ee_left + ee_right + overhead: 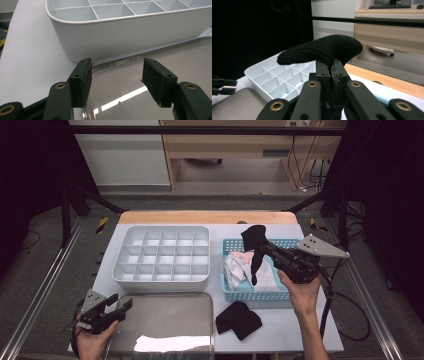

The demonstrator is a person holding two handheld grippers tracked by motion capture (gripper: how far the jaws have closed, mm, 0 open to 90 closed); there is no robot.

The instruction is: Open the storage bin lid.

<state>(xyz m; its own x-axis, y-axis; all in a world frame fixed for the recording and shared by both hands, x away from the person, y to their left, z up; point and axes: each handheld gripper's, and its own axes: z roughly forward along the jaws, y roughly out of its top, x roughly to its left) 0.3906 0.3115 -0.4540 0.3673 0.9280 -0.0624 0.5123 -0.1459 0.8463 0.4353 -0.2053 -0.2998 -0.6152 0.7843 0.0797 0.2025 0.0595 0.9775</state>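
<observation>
Over blue basket (250, 295): right tongs (263, 249) clamp black sock (253, 240) (left tongs (121, 304) agape).

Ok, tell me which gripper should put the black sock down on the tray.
The right gripper. Its jaws are already shut on the black sock, lifted above the blue basket, beside the tray. The left gripper sits open and empty at the tray's left edge, well placed only to help.

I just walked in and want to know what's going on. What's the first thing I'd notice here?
Probably the black sock dangling in the air over the blue basket, pinched by the right gripper. Next, the big white divided box in the middle of the table, and another black sock lying in front of the basket. The left gripper waits open over a shiny metal tray.
</observation>
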